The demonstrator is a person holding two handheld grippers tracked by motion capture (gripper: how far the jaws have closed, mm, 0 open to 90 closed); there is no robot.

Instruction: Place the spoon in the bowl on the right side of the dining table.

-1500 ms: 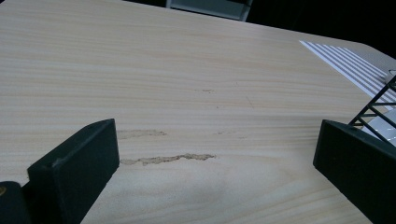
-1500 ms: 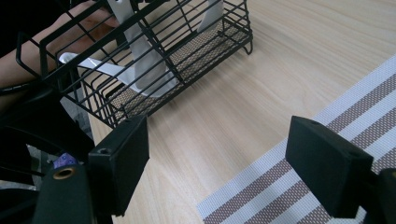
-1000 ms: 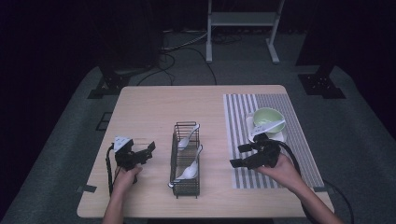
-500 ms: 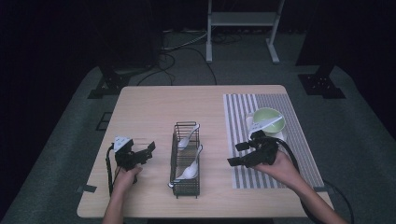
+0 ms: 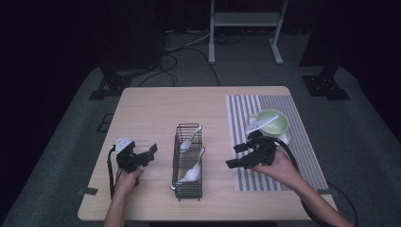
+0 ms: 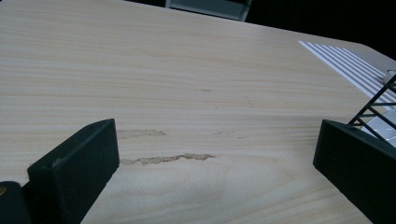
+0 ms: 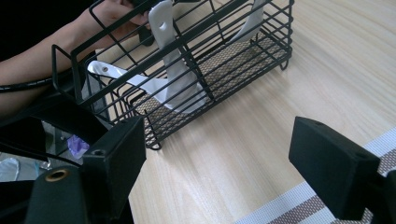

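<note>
Right gripper (image 5: pixel 238 155) is hovering at the left edge of the striped mat (image 5: pixel 302 156), jaws spread wide, gripping nothing, facing the black wire basket (image 5: pixel 188 161). The basket is sitting mid-table holding white spoons (image 5: pixel 193 173). Left gripper (image 5: pixel 147 153) is resting on the table (image 5: pixel 165 109) left of the basket, jaws likewise released.

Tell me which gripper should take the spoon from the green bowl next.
Right, probably. The right gripper sits on the striped mat just in front of the green bowl holding the spoon; jaws open. The left gripper is beyond the wire basket.
</note>
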